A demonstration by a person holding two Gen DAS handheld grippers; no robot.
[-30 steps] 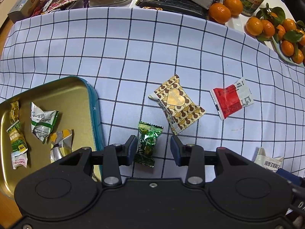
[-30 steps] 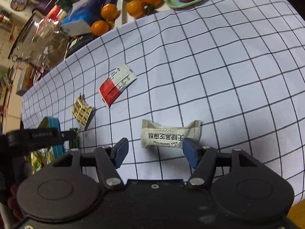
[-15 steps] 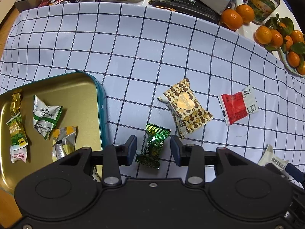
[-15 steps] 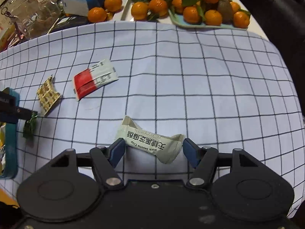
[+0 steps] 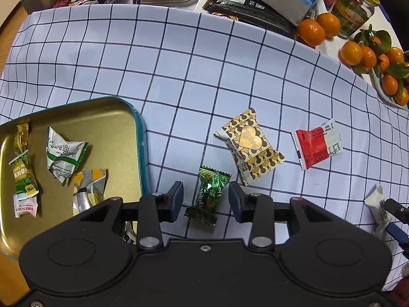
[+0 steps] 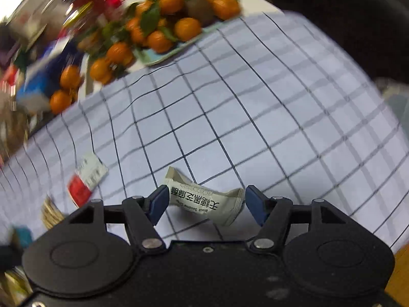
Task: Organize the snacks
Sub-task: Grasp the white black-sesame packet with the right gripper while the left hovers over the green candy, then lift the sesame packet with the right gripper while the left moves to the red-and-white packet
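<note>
Bench w/ pale blue cloth (image 5: 179, 58), dark grid lines, soft and a bit rippled. Left tongs (image 5: 205, 199) point down, jaws apart, w/ shiny green foil candy (image 5: 208, 195), twisted crinkly ends, lying on the cloth between the blue pads, touching neither. Right tongs (image 6: 205, 202) straddle a matte cream pillow-shaped sesame-crisp packet (image 6: 204, 199); left pad looks to touch one end, gap at the other, not gripped.

Vs a sec ago: left view barely changed, green candy in same spot between pads. Right view has rolled and gone blurry; cream packet now sits skewed between its pads.

Gold-lined metal tin w/ teal rim (image 5: 139, 138), rounded corners, just left of green candy; holds several crumpled wrapped sweets: green-white (image 5: 64, 157), yellow-silver (image 5: 88, 192), green-gold ones at far left. Loose on cloth: brown-cream heart-print packet (image 5: 251, 148), red-white flat sachet (image 5: 315, 145). Tangerines on plate (image 6: 163, 53) beyond.
</note>
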